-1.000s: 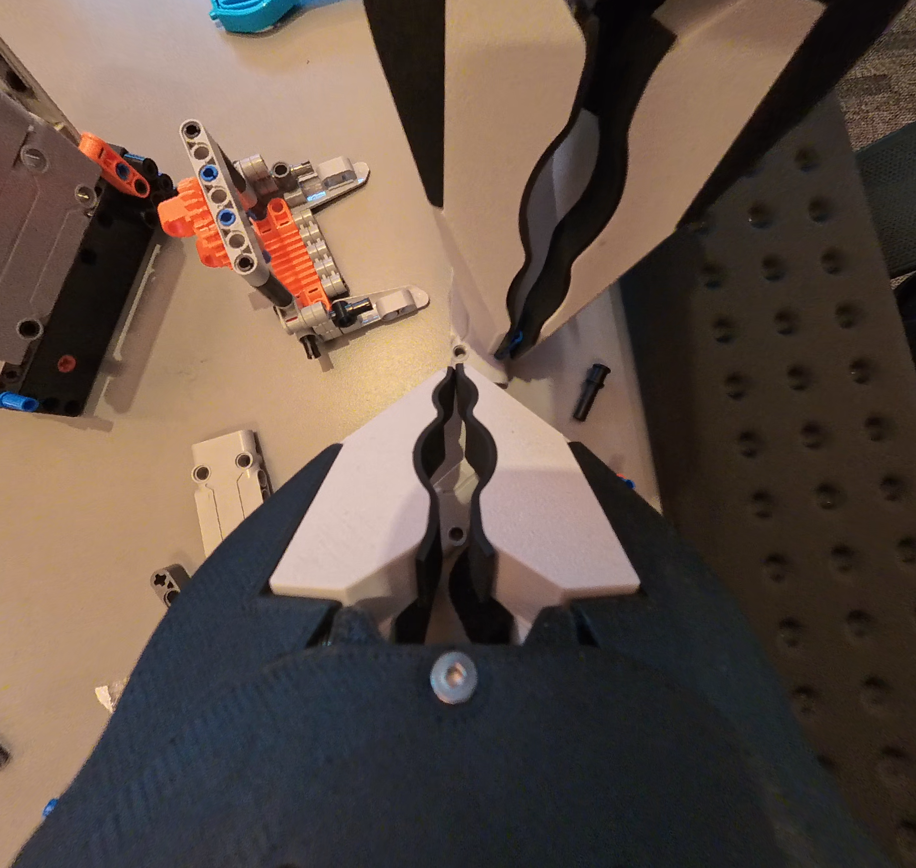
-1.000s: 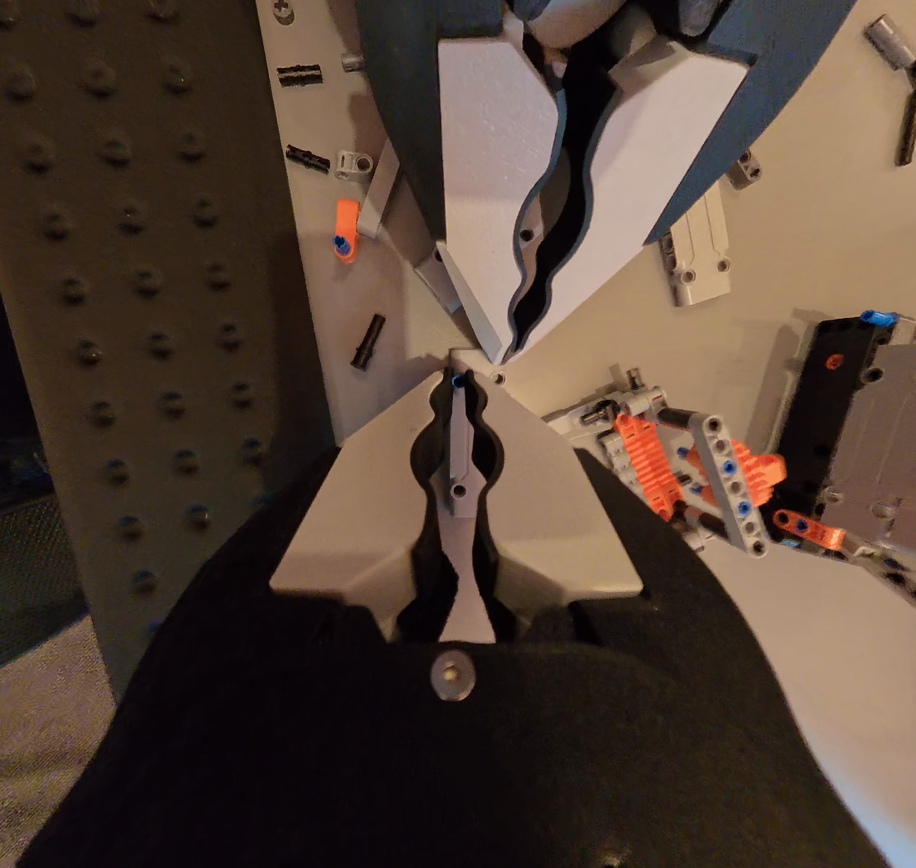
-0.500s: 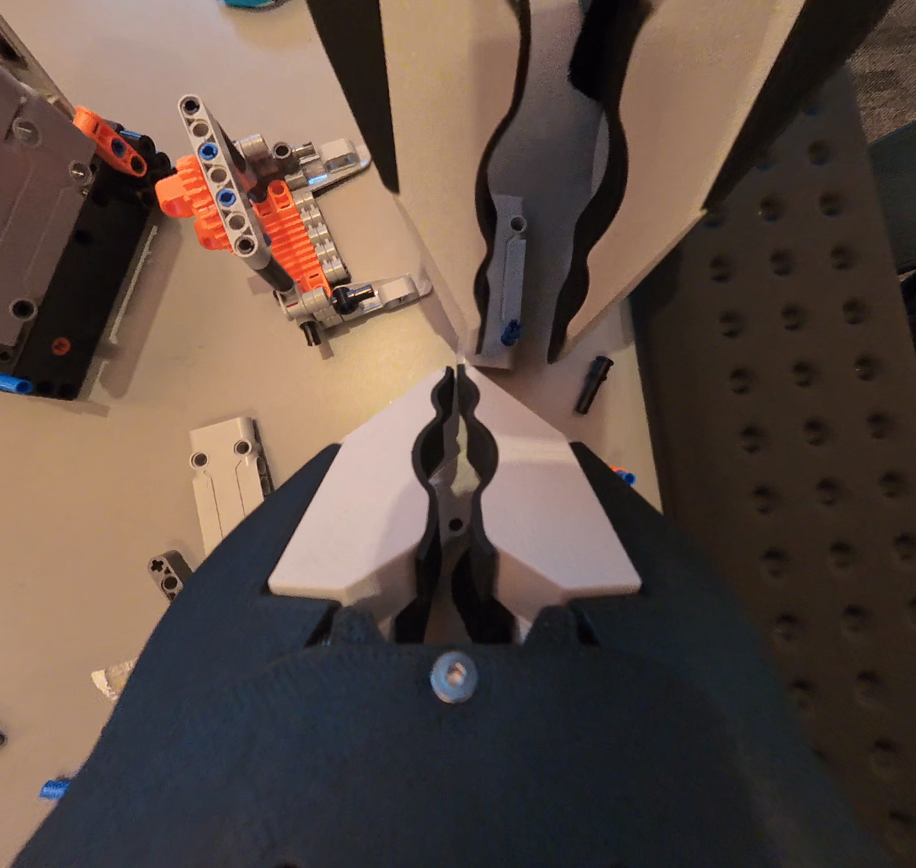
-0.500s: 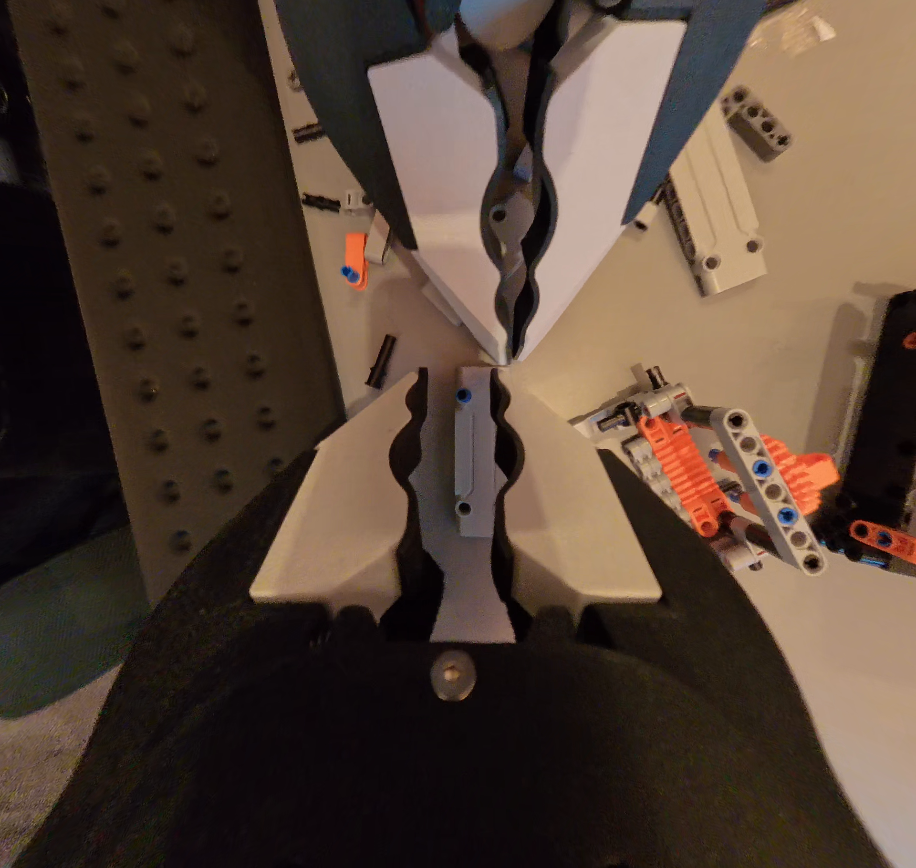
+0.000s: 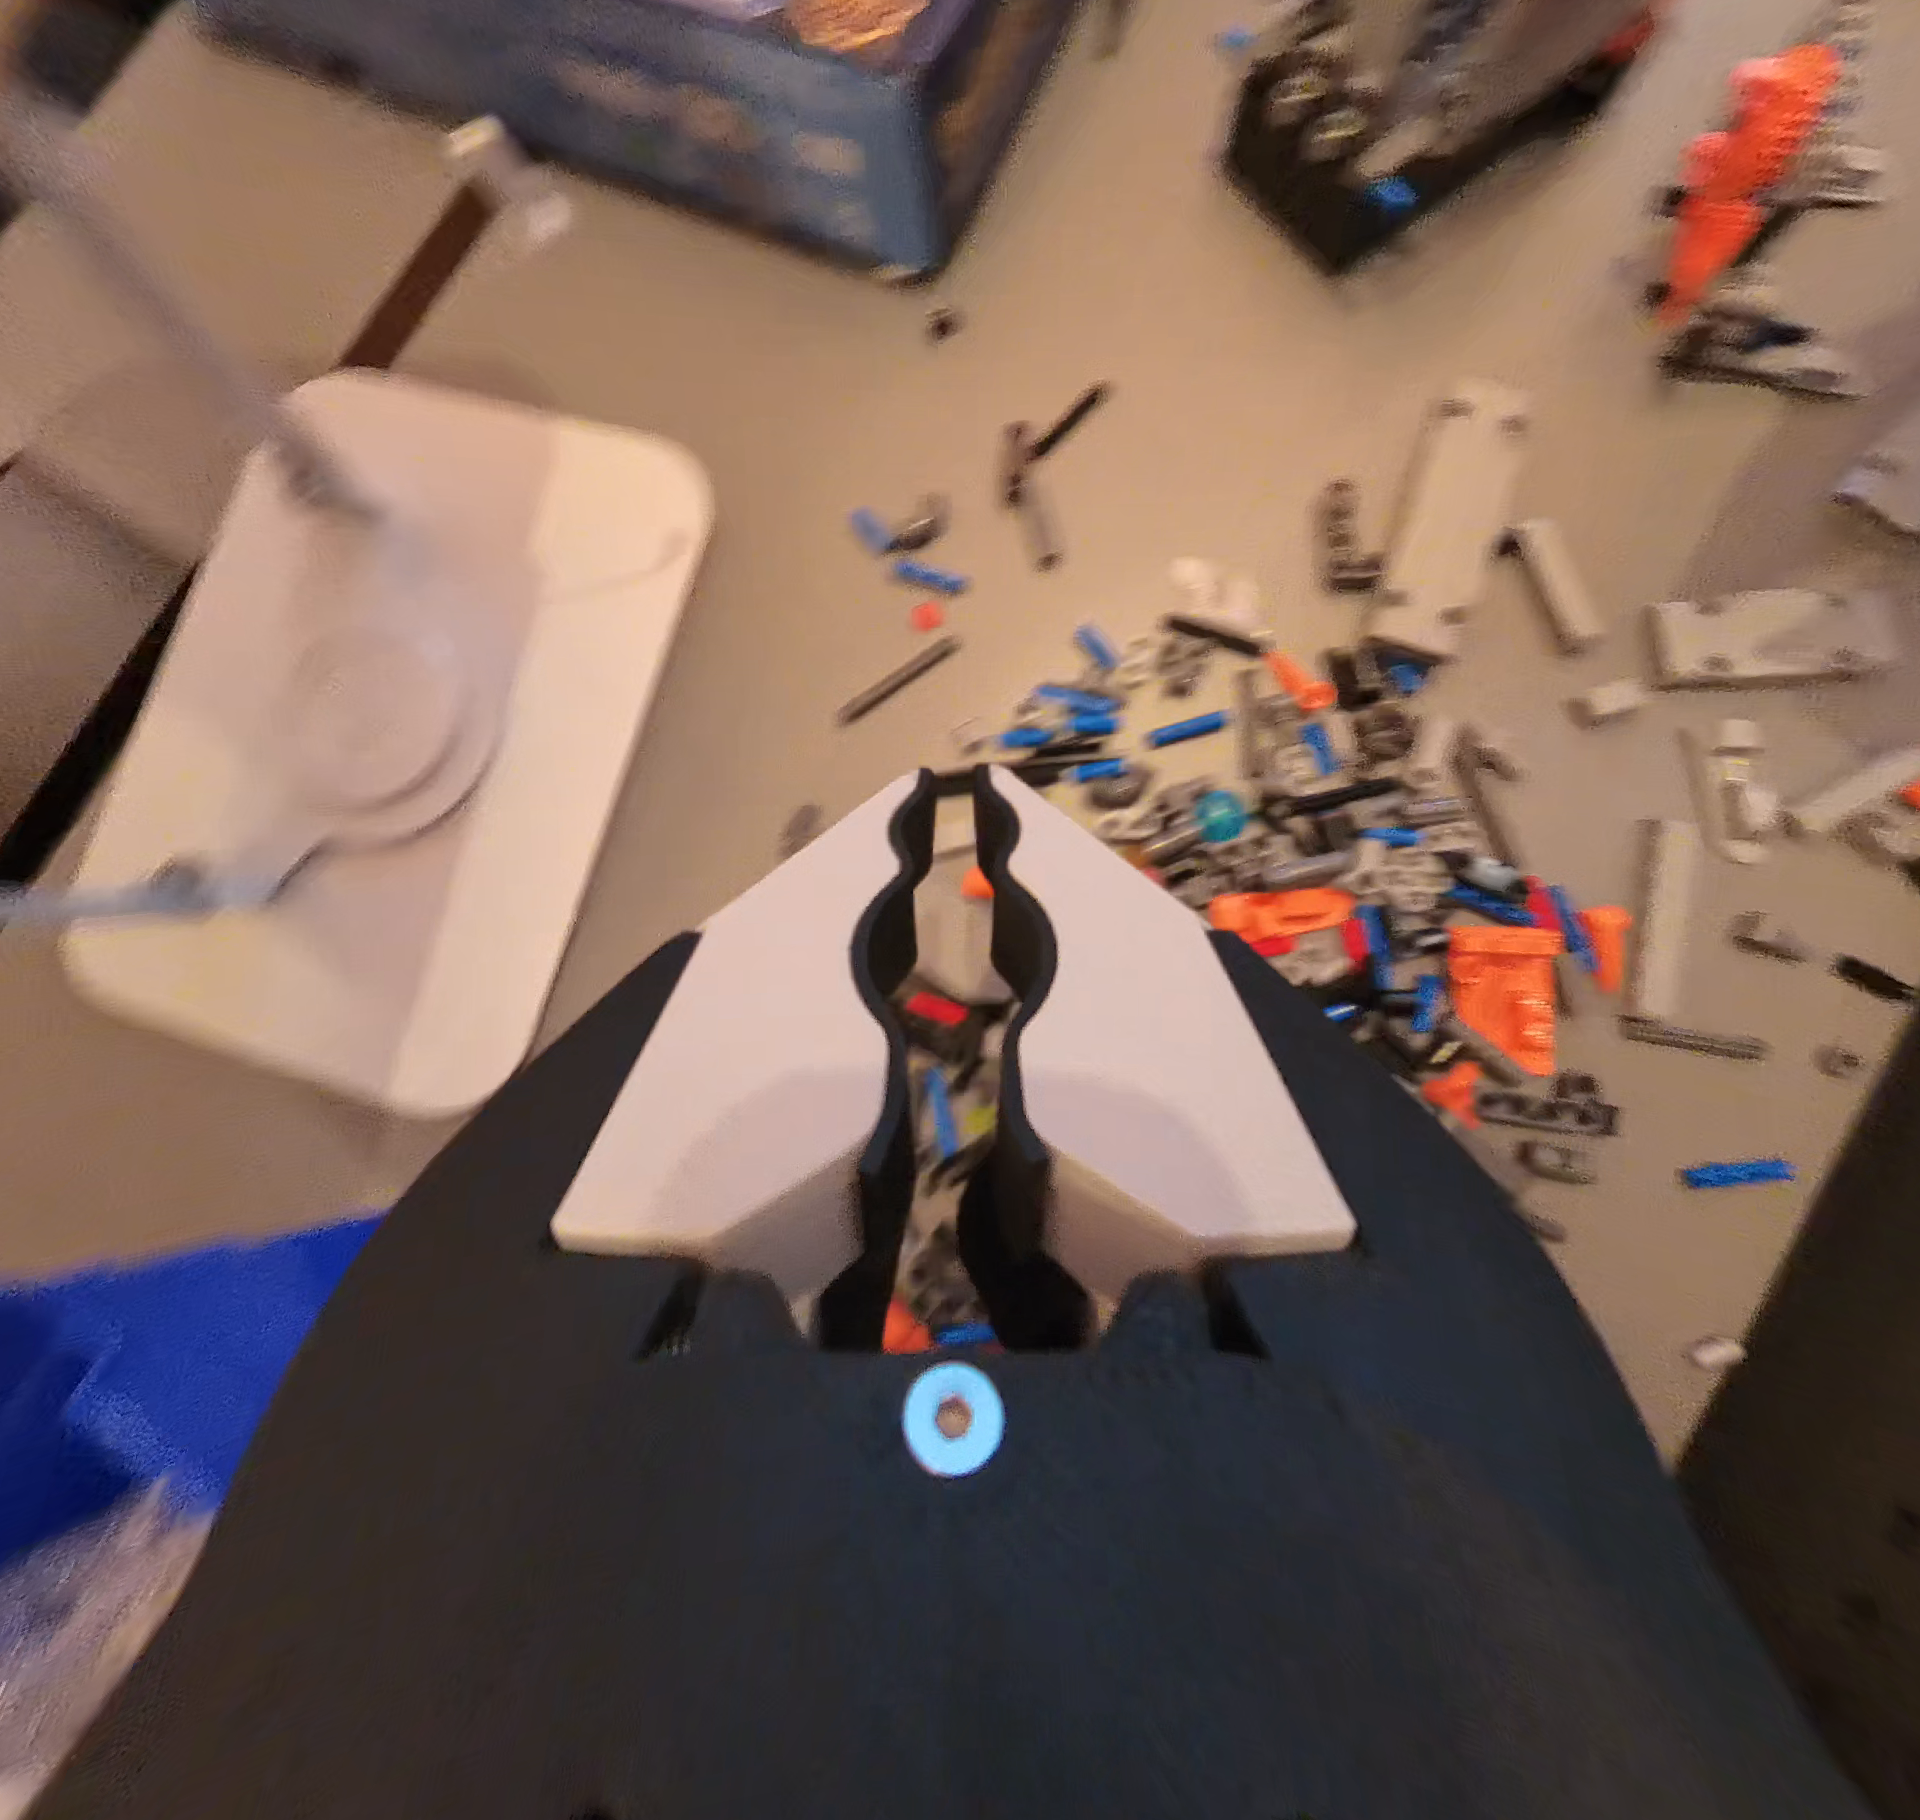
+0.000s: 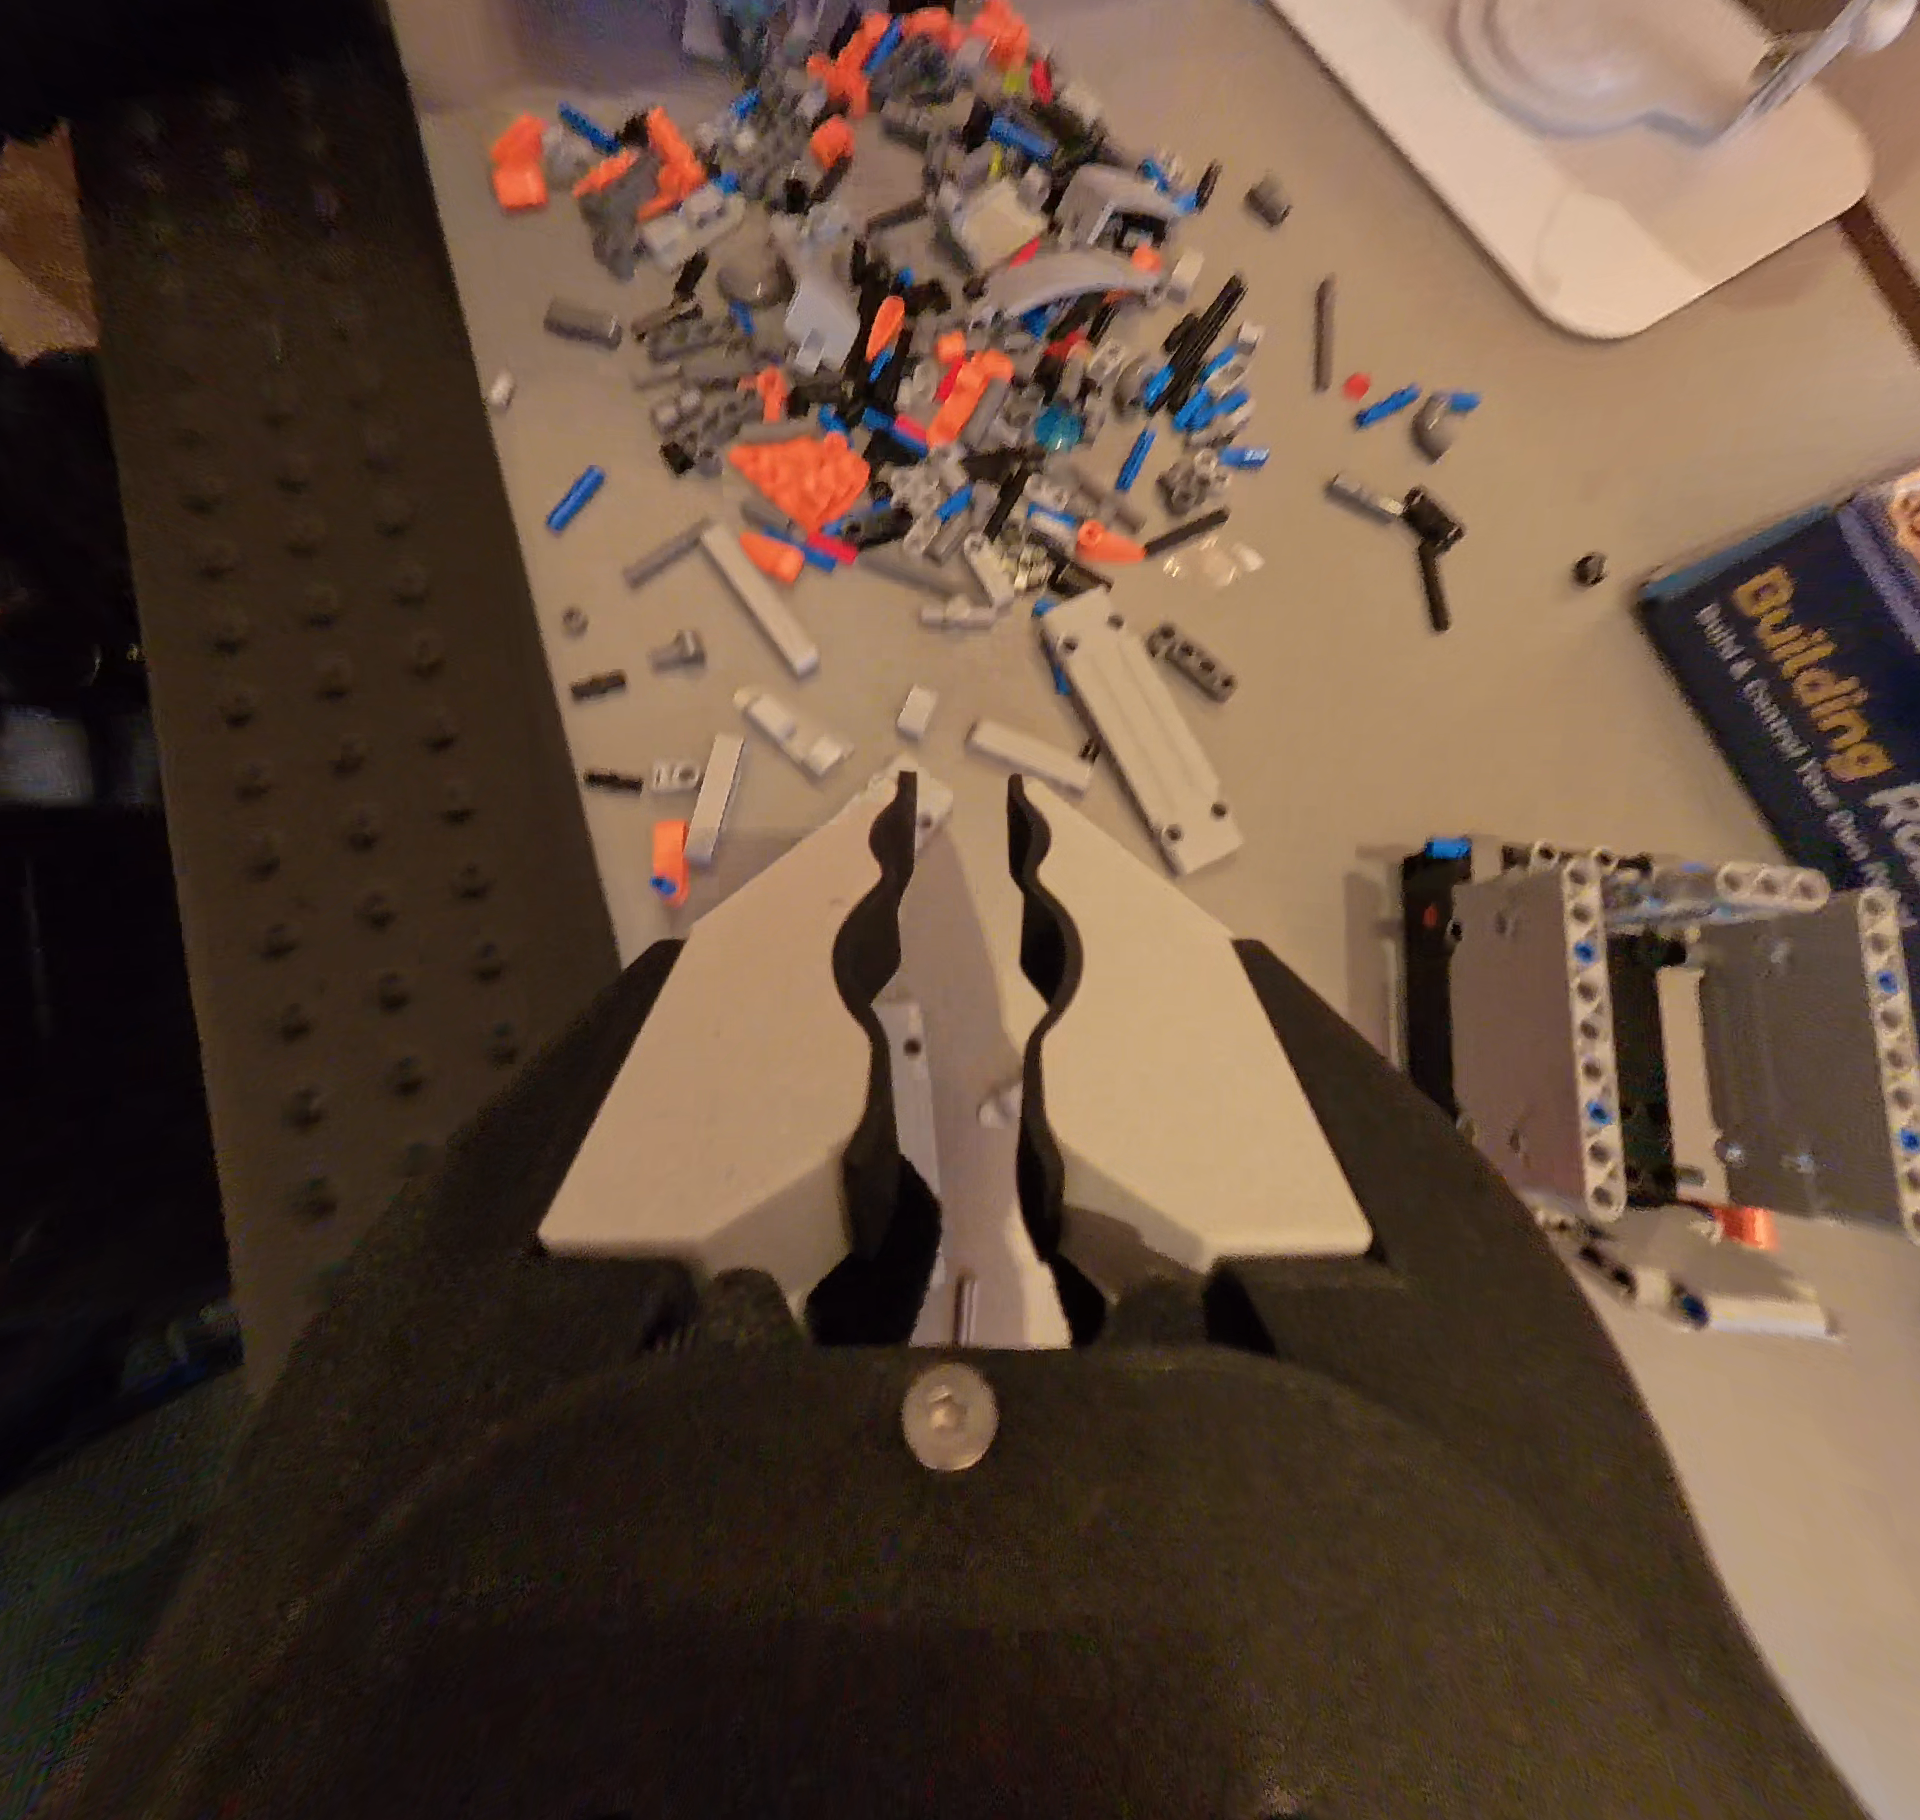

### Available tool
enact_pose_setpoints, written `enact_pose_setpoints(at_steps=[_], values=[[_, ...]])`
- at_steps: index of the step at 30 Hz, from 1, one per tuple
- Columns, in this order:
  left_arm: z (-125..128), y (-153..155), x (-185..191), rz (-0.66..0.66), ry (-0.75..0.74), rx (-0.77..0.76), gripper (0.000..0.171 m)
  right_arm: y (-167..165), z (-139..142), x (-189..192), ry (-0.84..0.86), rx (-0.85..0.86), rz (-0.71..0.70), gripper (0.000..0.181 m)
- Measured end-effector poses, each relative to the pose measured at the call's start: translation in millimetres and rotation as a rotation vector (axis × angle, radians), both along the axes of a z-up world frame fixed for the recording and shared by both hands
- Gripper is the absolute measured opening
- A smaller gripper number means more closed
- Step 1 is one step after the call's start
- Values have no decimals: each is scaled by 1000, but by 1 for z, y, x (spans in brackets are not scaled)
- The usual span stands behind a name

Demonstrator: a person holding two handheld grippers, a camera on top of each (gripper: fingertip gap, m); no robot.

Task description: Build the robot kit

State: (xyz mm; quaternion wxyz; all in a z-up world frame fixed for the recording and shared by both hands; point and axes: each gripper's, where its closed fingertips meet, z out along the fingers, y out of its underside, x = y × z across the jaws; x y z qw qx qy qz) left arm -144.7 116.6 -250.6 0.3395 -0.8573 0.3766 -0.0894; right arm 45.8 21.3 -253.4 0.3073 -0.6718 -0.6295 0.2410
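The left gripper (image 5: 956, 783) hangs above the table (image 5: 727, 336) with its jaws parted by a narrow gap; nothing sits between them, and only loose parts on the surface below show through the gap. It is nearest the near edge of the heap of small parts (image 5: 1351, 866), a scatter of blue pins, black axles and orange and grey pieces near the middle of the table. The picture is motion-blurred, so single pieces are hard to tell apart.

The right gripper (image 6: 961, 783) has its jaws set wider apart and holds nothing. A light grey beam (image 6: 909, 1074) lies flat on the table below the gap, close to the left jaw but not clamped; the open spacing is consistent with a part lying free. Just ahead of the tips lie a grey ribbed panel (image 6: 1138, 742) and several short grey beams.

The 2 views differ in cover:
- The right wrist view shows the partly built black and grey frame assembly (image 6: 1538, 1043) toward the right edge, the whole heap of parts, and the dark perforated panel (image 6: 312, 523) along the left edge.
- The left wrist view shows an orange and grey sub-assembly (image 5: 1756, 181) at the far right.
- A white tray (image 5: 582, 731) and a dark blue printed box (image 5: 727, 56) appear in both views.
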Motion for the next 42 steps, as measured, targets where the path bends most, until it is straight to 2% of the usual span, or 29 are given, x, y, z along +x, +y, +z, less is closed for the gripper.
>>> enact_pose_setpoints(at_steps=[3,6,9,14,17,24,30,32,37,39,42], values=[[15,7,-40,134,-9,52,3,10,7,-29,20,25,-28,15],[37,8,-62,229,-17,134,0,23,7,-62,2,43,-49,15],[54,7,-68,269,-28,212,0,45,4,-93,-16,20,-98,14],[64,5,-67,279,-47,269,0,98,-11,-124,-90,15,-209,13],[72,2,-70,289,-67,295,0,112,-20,-140,-94,-47,-216,13],[79,-2,-68,277,-116,312,0,151,-62,-145,-212,-119,-315,12],[78,-3,-61,251,-140,304,0,161,-86,-145,-276,-138,-347,10],[77,-3,-59,244,-138,302,0,163,-87,-145,-278,-132,-356,3],[73,-3,-51,222,-139,291,0,162,-84,-145,-256,-145,-348,2],[71,-4,-44,202,-137,284,0,157,-70,-148,-163,-190,-342,2],[68,-8,-22,115,-137,291,6,135,-22,-158,100,-303,-282,2]])
